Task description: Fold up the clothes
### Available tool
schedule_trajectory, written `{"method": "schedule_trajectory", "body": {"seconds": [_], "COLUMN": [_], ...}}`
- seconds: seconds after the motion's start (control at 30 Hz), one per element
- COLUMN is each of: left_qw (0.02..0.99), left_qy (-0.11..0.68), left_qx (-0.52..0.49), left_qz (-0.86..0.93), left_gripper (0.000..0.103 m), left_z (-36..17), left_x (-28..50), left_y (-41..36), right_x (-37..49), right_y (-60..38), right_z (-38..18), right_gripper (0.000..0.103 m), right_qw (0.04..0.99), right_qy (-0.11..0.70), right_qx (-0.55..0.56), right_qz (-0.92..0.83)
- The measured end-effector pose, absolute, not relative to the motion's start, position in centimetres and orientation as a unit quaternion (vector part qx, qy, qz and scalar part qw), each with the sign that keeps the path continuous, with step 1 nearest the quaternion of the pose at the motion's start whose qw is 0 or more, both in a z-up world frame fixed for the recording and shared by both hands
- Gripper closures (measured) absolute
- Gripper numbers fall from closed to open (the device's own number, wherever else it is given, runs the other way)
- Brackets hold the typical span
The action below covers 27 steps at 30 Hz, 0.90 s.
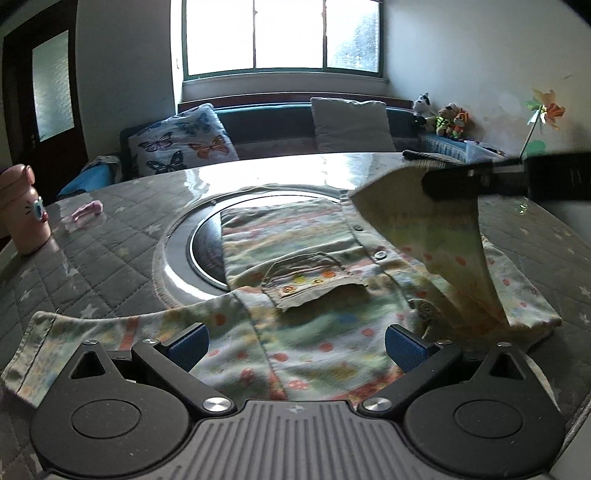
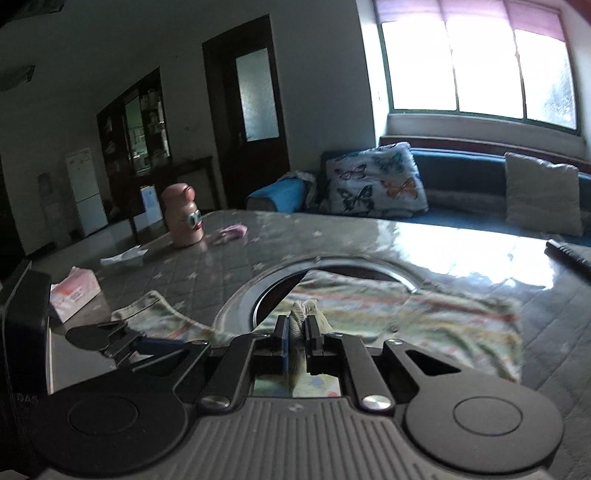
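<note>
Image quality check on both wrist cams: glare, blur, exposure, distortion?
Left wrist: window blown out, glare streak on the table, lifted shirt flap motion-blurred, strong fisheye bend. Right wrist: room dark against the bright window, glare on the table, shirt smeared, right gripper sharp.

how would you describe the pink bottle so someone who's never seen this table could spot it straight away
Start at the big round table under its grey quilted, star-dotted cover, then look to the far edge on the door side, away from the patterned shirt in the middle. The pink bottle stands upright there, a rounded, domed flask beside a small pink crumpled scrap; it is the only tall standing thing on the table.
</note>
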<state>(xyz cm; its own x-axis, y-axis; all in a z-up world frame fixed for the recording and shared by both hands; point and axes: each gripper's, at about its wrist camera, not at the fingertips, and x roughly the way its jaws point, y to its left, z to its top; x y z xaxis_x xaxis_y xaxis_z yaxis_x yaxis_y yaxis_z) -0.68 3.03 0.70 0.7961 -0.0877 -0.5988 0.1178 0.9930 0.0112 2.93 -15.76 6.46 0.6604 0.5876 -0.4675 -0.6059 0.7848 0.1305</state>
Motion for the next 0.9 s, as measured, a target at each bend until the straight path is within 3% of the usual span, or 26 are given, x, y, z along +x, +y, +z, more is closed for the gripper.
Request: {"method": "schedule_trajectory", "body": {"seconds": [0.17, 0.27, 0.33, 0.43, 0.9], "left_qw": [0.946, 0.946, 0.946, 0.945, 0.945], "left_qy": [0.319, 0.322, 0.323, 0.323, 0.322], "left_qx": [0.022, 0.021, 0.02, 0.02, 0.038], "left_qz": [-0.046, -0.041, -0.038, -0.035, -0.049], "left_gripper": [0.0, 0.0, 0.0, 0.0, 0.0], "left_z": [0.5, 0.4, 0.4, 0.5, 0.8], "left_x": [-0.8, -0.7, -0.8, -0.8, 1.2], "left_y": [3.4, 3.7, 3.8, 3.9, 1.6], "right_x": [2.3, 1.8, 1.6, 1.5, 1.6], "right_y": [-14.7, -15.1, -15.5, -17.1, -25.9], "right_z": [5.4, 5.3, 5.1, 4.3, -1.7], "right_gripper": [0.082, 0.06, 0.058, 0.045, 0.04], "right_qw": [0.9, 0.9, 0.901, 0.902, 0.903], "right_qy": [0.257, 0.256, 0.258, 0.272, 0.359], "right_qx": [-0.018, -0.021, -0.025, -0.026, 0.02], "right_qz": [0.353, 0.354, 0.348, 0.334, 0.235]}}
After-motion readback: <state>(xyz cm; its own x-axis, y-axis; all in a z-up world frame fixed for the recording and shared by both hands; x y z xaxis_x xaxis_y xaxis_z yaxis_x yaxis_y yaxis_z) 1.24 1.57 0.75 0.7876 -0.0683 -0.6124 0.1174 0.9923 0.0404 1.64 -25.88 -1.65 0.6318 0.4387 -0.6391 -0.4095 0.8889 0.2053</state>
